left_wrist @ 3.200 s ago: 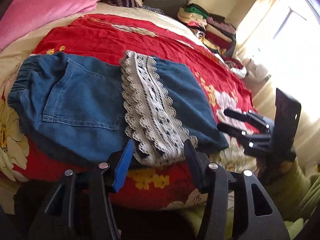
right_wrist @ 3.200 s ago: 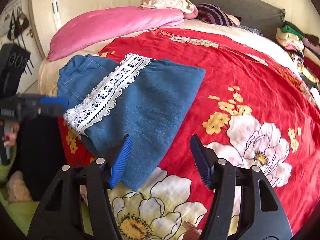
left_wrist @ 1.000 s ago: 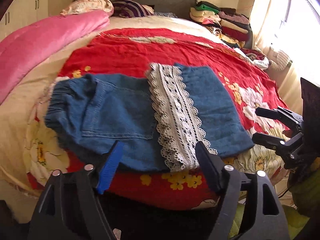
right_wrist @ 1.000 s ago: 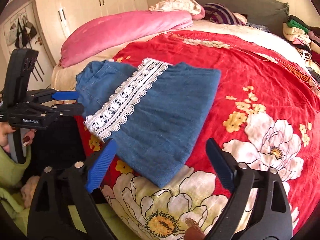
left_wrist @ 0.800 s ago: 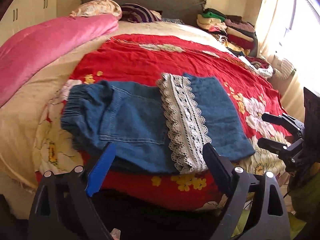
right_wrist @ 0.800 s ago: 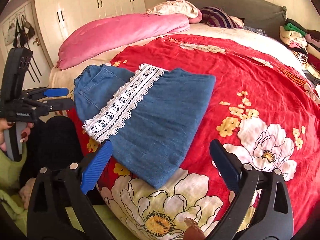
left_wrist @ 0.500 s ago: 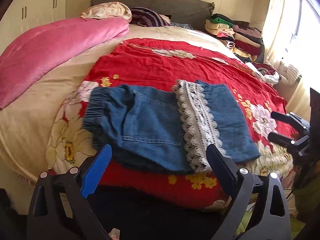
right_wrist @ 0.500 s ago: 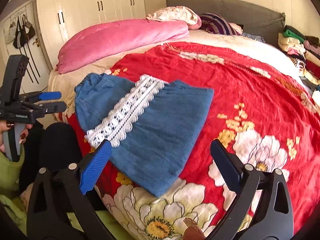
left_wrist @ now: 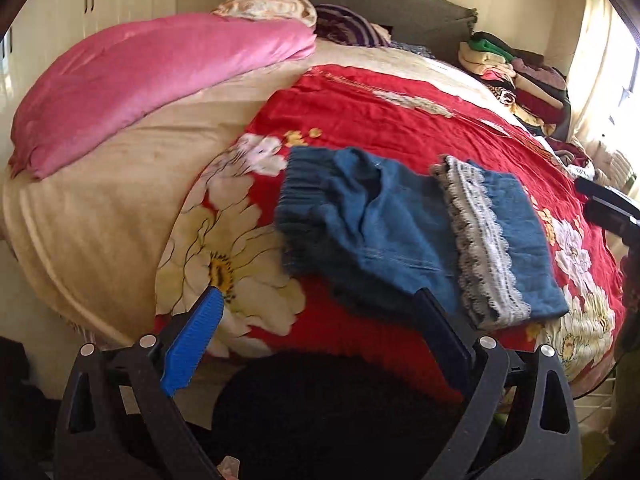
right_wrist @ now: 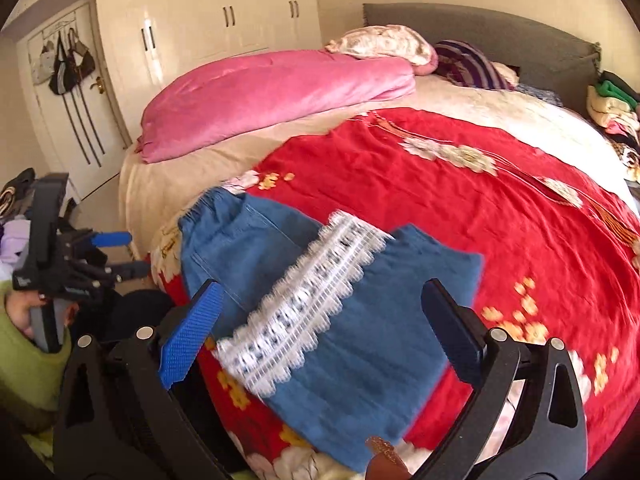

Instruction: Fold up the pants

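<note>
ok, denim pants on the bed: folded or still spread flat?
Folded. The pants lie doubled over on the red bedspread: the lace-trimmed hem sits across the middle, near the back pocket. Both grippers are open and clear.

Home bedroom, bed (left_wrist: pixel 120 208), wardrobe (right_wrist: pixel 208 12), pillow (right_wrist: pixel 272 92)

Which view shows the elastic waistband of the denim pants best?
The left wrist view: the gathered waistband faces the camera, its ribbing sharp and fully visible. In the right wrist view the waistband sits at the far left corner of the pants, smaller and slightly motion-blurred.
</note>
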`<state>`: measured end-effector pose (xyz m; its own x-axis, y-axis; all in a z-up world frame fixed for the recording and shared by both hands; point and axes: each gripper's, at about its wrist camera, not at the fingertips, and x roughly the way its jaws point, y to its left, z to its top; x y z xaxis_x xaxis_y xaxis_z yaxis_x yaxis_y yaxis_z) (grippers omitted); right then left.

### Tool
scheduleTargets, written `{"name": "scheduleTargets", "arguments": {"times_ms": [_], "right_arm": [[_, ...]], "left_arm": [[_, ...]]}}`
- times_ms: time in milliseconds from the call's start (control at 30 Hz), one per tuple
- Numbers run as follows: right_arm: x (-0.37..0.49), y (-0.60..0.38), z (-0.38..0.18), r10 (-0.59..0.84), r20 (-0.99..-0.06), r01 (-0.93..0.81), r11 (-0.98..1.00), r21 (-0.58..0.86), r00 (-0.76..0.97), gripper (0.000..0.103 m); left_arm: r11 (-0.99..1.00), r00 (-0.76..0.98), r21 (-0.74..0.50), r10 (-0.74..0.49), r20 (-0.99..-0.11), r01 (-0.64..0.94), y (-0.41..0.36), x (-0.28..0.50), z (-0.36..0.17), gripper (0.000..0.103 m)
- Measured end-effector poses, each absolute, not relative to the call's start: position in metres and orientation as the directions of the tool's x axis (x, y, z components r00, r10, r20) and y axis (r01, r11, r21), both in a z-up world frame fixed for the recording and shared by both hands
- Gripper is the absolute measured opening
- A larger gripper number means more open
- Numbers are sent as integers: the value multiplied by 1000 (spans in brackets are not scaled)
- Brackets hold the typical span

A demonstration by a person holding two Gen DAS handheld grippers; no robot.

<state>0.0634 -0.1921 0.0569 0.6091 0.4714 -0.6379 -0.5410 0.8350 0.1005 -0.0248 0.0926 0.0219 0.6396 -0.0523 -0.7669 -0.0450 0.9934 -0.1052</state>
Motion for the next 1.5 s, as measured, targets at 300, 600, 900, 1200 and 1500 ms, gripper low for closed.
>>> {"name": "scheduleTargets", "arguments": {"times_ms": [300, 600, 900, 1200, 1500], "right_arm": [[100, -138, 62, 511, -654, -618, 782, 84, 558, 94], [140, -81, 55, 543, -696, -696, 713, 86, 470, 94], [171, -20, 29, 553, -779, -782, 609, 134, 297, 94], [187, 25, -4, 503, -845, -834, 533, 140, 180, 93], [195, 32, -26, 531, -847, -841, 470, 269, 26, 48]], "left_arm": [[971, 626, -237, -163, -762, -36, 106, -19, 5, 95], [928, 584, -374, -302, -754, -2, 97, 2, -18, 80], [894, 587, -447, -344, -732, -33, 98, 18, -37, 32], [880, 578, -474, -375, -725, -24, 101, 25, -50, 32], [859, 580, -512, -407, -706, -19, 108, 26, -54, 35]]}}
